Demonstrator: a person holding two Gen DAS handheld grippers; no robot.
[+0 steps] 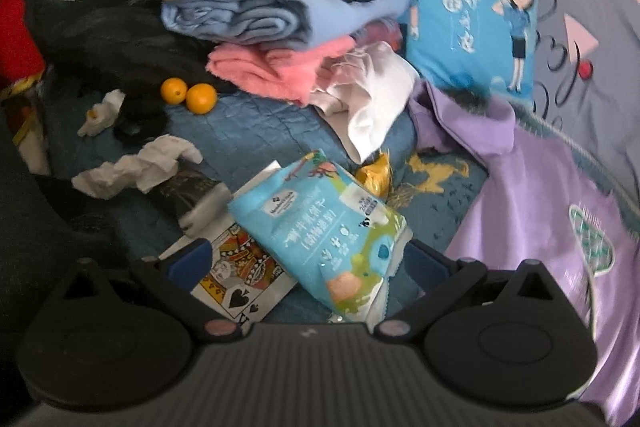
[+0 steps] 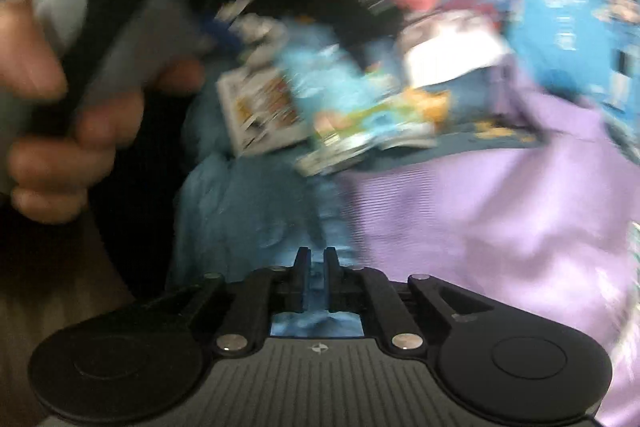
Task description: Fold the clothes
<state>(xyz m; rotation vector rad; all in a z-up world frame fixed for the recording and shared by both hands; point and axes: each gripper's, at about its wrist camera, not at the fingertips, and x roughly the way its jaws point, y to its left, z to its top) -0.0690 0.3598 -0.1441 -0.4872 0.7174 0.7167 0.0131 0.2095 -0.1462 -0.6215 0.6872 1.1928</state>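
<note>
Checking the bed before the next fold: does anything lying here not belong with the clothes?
Yes. Two oranges, crumpled tissues, a snack bag and a playing card litter the blue quilt beside the purple shirt.

Matching black-and-grey grippers, one per hand

Left gripper (image 1: 308, 259) has blue pads, ribbed grey body, round black pivots; right gripper (image 2: 316, 279) adds silver screws and a tiny compass-style mark.

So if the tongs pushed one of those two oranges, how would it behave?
The oranges are round, so one would likely roll. The quilt looks soft and puckered, which should slow it. They touch, so nudging one would probably move the other.
</note>
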